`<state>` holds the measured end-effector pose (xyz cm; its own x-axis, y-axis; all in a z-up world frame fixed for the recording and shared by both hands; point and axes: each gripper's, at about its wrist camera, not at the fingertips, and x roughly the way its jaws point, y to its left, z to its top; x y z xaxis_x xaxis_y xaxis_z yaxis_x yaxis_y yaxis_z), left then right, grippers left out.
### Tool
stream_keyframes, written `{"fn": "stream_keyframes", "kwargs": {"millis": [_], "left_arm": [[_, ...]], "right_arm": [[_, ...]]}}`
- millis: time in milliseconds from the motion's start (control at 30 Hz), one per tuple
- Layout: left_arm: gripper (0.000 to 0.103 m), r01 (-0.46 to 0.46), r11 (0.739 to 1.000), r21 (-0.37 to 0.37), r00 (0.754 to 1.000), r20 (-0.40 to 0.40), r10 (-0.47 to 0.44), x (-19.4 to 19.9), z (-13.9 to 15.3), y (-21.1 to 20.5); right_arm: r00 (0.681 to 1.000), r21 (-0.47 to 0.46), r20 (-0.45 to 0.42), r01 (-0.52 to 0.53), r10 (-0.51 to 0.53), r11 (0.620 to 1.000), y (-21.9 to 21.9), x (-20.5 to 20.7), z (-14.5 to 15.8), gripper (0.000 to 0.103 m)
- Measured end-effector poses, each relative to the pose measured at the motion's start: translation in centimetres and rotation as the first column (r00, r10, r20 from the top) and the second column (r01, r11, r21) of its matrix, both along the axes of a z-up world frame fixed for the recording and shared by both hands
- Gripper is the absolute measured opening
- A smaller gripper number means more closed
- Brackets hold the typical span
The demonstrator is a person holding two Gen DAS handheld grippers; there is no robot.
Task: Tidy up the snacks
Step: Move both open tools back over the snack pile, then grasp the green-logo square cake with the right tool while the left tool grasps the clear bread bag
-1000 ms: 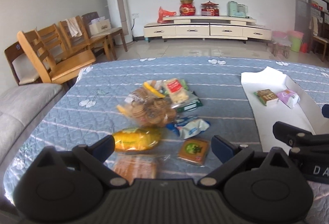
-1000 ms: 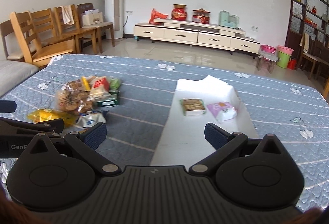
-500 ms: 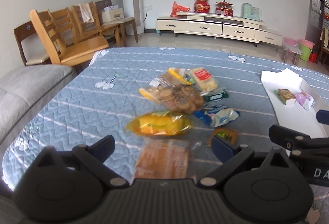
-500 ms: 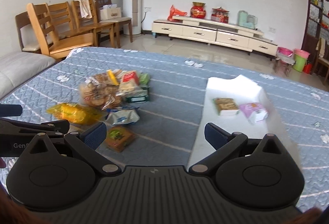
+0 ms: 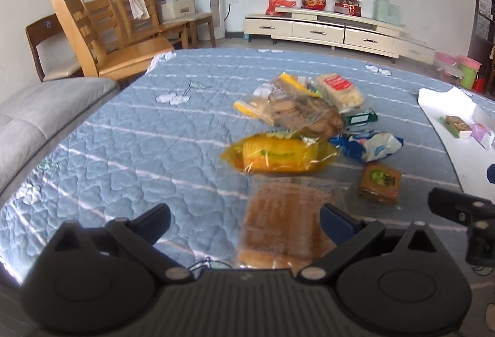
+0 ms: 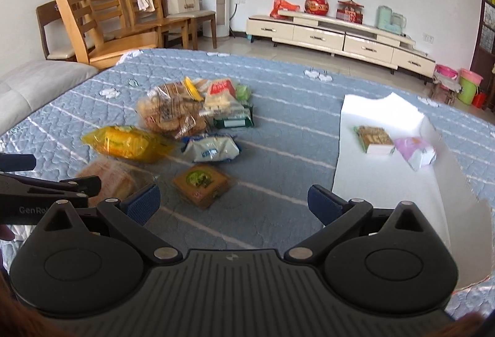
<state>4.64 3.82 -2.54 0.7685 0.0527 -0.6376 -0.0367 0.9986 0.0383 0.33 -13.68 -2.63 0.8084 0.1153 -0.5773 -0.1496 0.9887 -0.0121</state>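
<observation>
My left gripper (image 5: 244, 221) is spread wide and empty, and over the last second I have swung it down toward the snack pile, so the brown bread pack (image 5: 283, 222) now sits between its fingers: likely my next pick. Its long axis runs straight away from me. My right gripper (image 6: 233, 202) hangs spread too, empty. The white tray (image 6: 383, 182) holds two snacks on the right.
</observation>
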Motion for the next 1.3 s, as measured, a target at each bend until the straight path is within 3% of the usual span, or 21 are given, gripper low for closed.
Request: {"fn": "stream_keyframes", "kwargs": {"millis": [233, 300, 467, 700, 867, 933, 1033, 1100, 1233, 1267, 1300], "left_arm": [[0.102, 0.014, 0.998, -0.061, 1.000, 0.012, -0.014, 0.9, -0.8, 0.4], [0.102, 0.064, 0.994, -0.091, 0.998, 0.017, -0.062, 0.8, -0.6, 0.3], [0.103, 0.121, 0.992, -0.019, 0.993, 0.019, -0.121, 0.8, -1.6, -1.1], [0.103, 0.122, 0.986, -0.114, 0.992, 0.014, -0.122, 1.2, -2.4, 0.1], [0.103, 0.199, 0.978, -0.067, 0.979, 0.061, -0.195, 0.2, -2.6, -0.1], [0.102, 0.231, 0.970, -0.078, 0.972, 0.055, -0.227, 0.1, -2.3, -0.2], [0.102, 0.240, 0.970, -0.026, 0.970, 0.054, -0.238, 0.4, -2.5, -1.0], [0.102, 0.266, 0.963, -0.050, 0.964, 0.025, -0.265, 0.5, -2.8, -1.3], [0.103, 0.271, 0.962, 0.030, 0.962, 0.024, -0.271, 0.3, -3.5, -2.3], [0.101, 0.263, 0.965, 0.024, 0.964, 0.024, -0.263, 0.4, -3.4, -2.1], [0.092, 0.247, 0.969, 0.006, 0.969, 0.027, -0.247, 0.5, -3.4, -1.8]], "right_arm": [[0.999, 0.004, -0.032, -0.001, 0.001, 1.000, -0.2, 0.6, -1.3, 0.103], [0.999, 0.002, -0.038, -0.006, 0.006, 1.000, -0.2, 0.7, -1.6, 0.103], [0.999, 0.015, -0.054, 0.002, -0.001, 1.000, -0.4, 1.3, -2.1, 0.103], [0.998, 0.029, -0.070, -0.003, 0.005, 1.000, -0.6, 2.7, -2.5, 0.103], [0.998, -0.004, -0.065, 0.012, -0.013, 1.000, -1.4, 3.4, -2.6, 0.103], [0.998, 0.004, -0.064, 0.012, -0.012, 1.000, -1.8, 3.4, -2.6, 0.103], [0.998, 0.012, -0.066, 0.022, -0.022, 1.000, -2.1, 3.7, -2.7, 0.103], [0.997, 0.018, -0.072, 0.023, -0.022, 1.000, -2.0, 3.9, -2.7, 0.103], [0.997, 0.013, -0.074, 0.014, -0.013, 1.000, -1.8, 4.1, -2.8, 0.103], [0.997, 0.010, -0.076, 0.010, -0.010, 1.000, -1.7, 4.2, -2.8, 0.103], [0.997, 0.008, -0.076, 0.008, -0.007, 1.000, -1.6, 4.2, -2.8, 0.103]]}}
